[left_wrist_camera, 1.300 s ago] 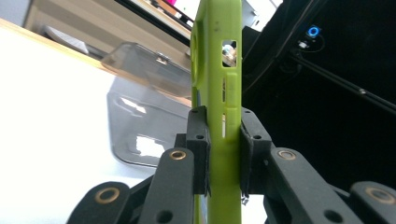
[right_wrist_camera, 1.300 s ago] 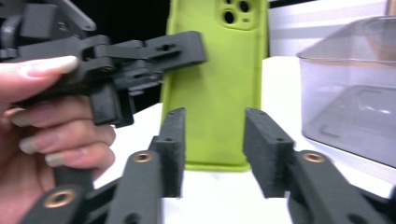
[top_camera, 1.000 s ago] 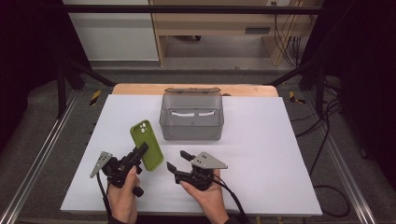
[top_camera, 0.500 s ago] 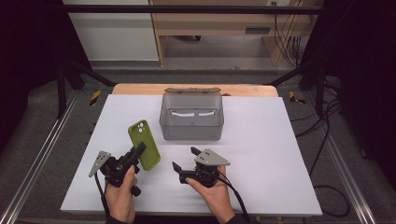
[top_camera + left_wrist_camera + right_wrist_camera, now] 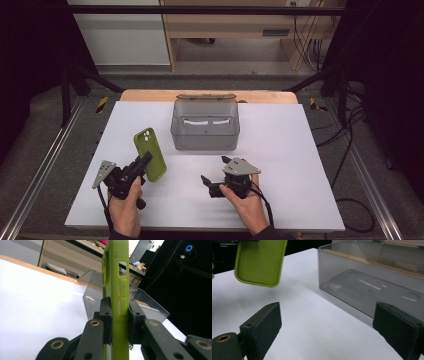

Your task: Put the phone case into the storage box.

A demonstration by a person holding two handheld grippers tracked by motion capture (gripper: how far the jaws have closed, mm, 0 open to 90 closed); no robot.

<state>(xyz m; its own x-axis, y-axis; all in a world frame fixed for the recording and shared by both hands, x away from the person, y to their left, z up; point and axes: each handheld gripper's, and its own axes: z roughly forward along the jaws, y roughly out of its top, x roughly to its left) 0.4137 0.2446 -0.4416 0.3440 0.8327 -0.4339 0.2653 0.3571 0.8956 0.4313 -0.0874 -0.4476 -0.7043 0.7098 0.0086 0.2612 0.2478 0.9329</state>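
While the left gripper (image 5: 142, 162) is clamping the green phone case (image 5: 150, 154) by its edges at the left of centre in the high view, lifted off the white bench (image 5: 290, 165), the right gripper (image 5: 206, 183), jaws just opened wide and empty, is sitting lower centre. Being pinched narrowly, the soft case may be flexing and could slip before reaching the grey box (image 5: 205, 125).

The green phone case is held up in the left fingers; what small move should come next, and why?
Probably carry the green phone case toward the open grey box and lower it in. The left gripper is shut on the case's lower end, holding it above the white table. The right gripper, whose fingers have just been opening, holds nothing, and the box looks empty.
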